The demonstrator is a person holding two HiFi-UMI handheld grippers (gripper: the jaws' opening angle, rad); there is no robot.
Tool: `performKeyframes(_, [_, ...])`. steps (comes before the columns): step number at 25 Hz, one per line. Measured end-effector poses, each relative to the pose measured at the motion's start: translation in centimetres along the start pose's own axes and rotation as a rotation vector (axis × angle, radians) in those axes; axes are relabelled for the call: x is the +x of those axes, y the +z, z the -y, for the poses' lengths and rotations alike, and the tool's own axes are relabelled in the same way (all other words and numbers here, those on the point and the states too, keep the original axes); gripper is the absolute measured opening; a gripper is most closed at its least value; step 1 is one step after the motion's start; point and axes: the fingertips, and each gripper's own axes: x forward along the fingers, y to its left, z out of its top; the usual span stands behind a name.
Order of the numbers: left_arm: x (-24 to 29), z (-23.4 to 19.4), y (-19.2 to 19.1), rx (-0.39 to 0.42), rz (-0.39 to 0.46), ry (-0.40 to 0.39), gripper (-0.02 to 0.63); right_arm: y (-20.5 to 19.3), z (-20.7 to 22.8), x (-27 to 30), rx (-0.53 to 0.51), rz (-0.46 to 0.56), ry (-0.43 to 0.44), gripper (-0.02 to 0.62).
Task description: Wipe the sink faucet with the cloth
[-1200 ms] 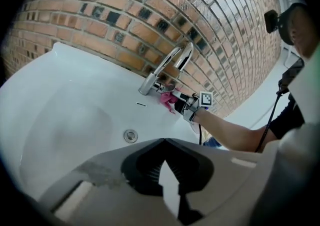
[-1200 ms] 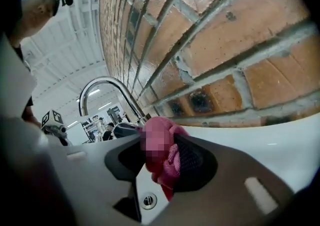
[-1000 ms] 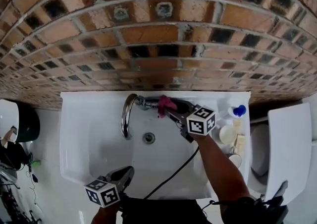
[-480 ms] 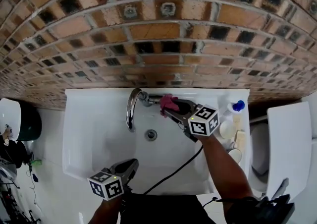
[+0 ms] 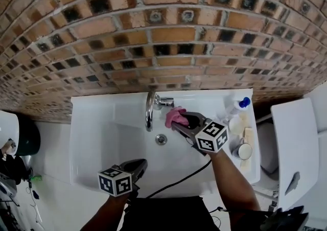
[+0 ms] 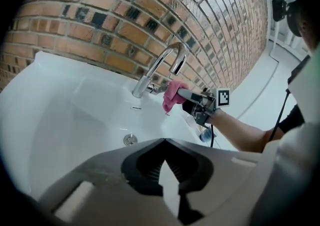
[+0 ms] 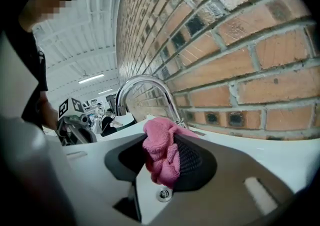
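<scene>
Cloth [image 5: 176,116] pinched in right claw [image 5: 181,121] has slipped down beside the faucet [image 5: 149,110]; left claw [image 5: 140,164] stays closed, empty.

The right gripper [image 5: 180,121] reaches forward and to the left at the end of an outstretched right forearm [image 5: 231,181], which runs up from the lower right of the head view. Its jaws are clamped on a bunched pink cloth [image 7: 161,152]. The left gripper [image 5: 139,165] hangs low and close to the body, well apart from the right one, tips pointing forward and rightward. Little of the left forearm [image 5: 104,215] shows. Its jaws appear to meet at the tips, with nothing between them.
</scene>
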Motion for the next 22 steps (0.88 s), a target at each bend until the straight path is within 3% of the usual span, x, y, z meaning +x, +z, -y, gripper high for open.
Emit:
performKeyframes(3, [-0.4, -0.5, 0.7, 0.027, -0.006, -0.030, 0.006, -1.6, -0.6, 1.1, 0.108, -0.001, -0.116, 0.138])
performKeyframes(8, [-1.5, -1.2, 1.1, 0.049, -0.009, -0.064, 0.006, -5.2, 2.0, 4.4, 0.529, 0.136, -0.296, 0.140])
performKeyframes(11, [-2.5, -2.1, 0.7, 0.056, -0.023, -0.062, 0.006, -6.0, 4.4, 5.9, 0.705, 0.253, -0.379, 0.140])
performKeyframes(14, [-3.5, -3.2, 0.5, 0.056, -0.029, -0.049, 0.006, -5.7, 6.0, 6.8, 0.805, 0.340, -0.423, 0.140])
performKeyframes(17, [-4.1, -4.1, 0.3, 0.052, -0.032, -0.040, 0.006, -4.9, 6.6, 6.8, 0.841, 0.367, -0.440, 0.140])
performKeyframes(22, [-4.2, -4.1, 0.3, 0.051, -0.032, -0.060, 0.006, -3.1, 6.4, 6.1, 0.946, 0.461, -0.407, 0.141])
